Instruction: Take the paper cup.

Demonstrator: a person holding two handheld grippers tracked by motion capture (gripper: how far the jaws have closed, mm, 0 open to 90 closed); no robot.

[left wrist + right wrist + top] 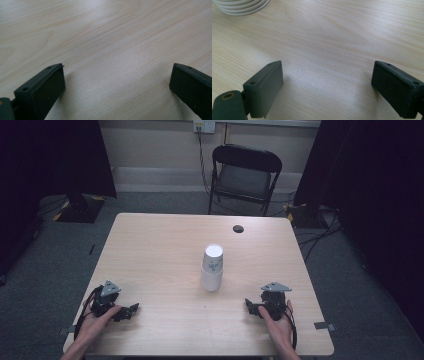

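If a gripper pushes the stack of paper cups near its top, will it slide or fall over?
The stack of paper cups would probably tip rather than slide: it stands tall and upside down on narrow rims. It looks light, being thin white paper, so a small push may move it. Its walls could dent under tight jaws.

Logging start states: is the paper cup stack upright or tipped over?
Standing, mouths down: the cup stack rests on the table with a closed base on top, and stacked rims sit on the wood. Neither gripper touches it.
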